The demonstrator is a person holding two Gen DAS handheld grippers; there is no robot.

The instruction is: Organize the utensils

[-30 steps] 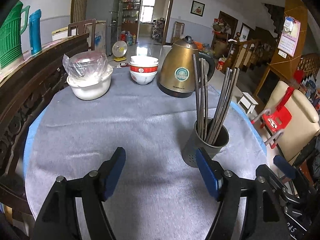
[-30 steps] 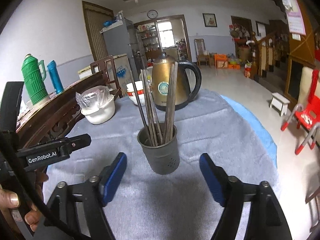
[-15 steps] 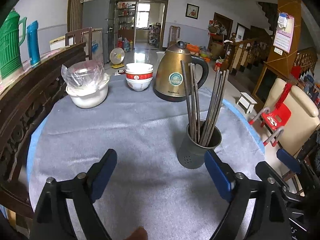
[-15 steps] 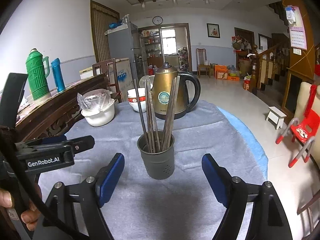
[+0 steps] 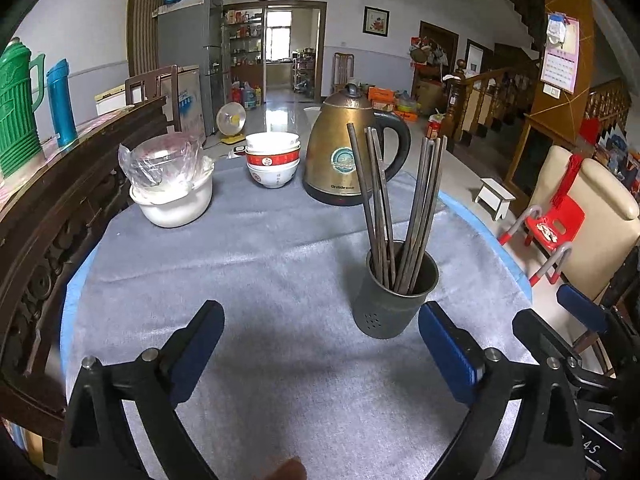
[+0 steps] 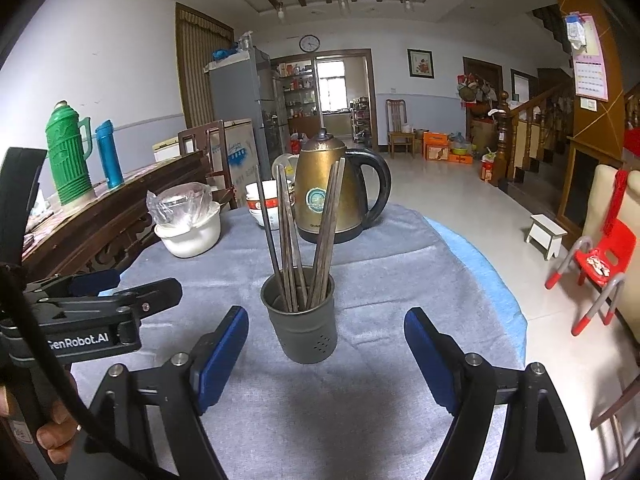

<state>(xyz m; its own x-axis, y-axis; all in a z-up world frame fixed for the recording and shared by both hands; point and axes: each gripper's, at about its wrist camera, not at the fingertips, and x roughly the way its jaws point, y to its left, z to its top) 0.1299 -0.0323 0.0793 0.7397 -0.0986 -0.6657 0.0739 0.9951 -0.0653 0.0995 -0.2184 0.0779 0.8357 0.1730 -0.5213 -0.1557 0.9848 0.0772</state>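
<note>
Grey cloth covers the round surface (image 5: 256, 264), and everything below is placed against the kettle (image 5: 344, 152), the biggest thing on it, standing at the far side.

One kettle: metal, stiff, probably the heaviest item, best lifted by its black handle. Left of the kettle, one white pot (image 5: 172, 200) with a crumpled clear bag in it; the pot looks hard and breakable, the bag soft and slippery. Between pot and kettle, one stack of bowls (image 5: 273, 160); I count three rims, though the nesting makes that uncertain. Ceramic, so fragile.

In front of the kettle, towards the camera, stands one dark metal holder (image 6: 301, 316) with small holes in its wall. It looks light and rigid, and top-heavy with its load, so I would grip it low around the wall. Standing in it, leaning in two fans, are the chopsticks (image 6: 308, 232): about eight or nine, overlapping too much for a sure count. They are thin, stiff, light and smooth, likely to slide or twist in a grip, so they are best pinched across the upper shafts, one pair at a time.

Two grippers: the left hand-held gripper (image 5: 320, 338) has just been opening its jaws, which stand wide with nothing between them, its right pad just beside the holder. The right hand-held gripper (image 6: 326, 340) is also spread, straddling the holder without touching it.
</note>
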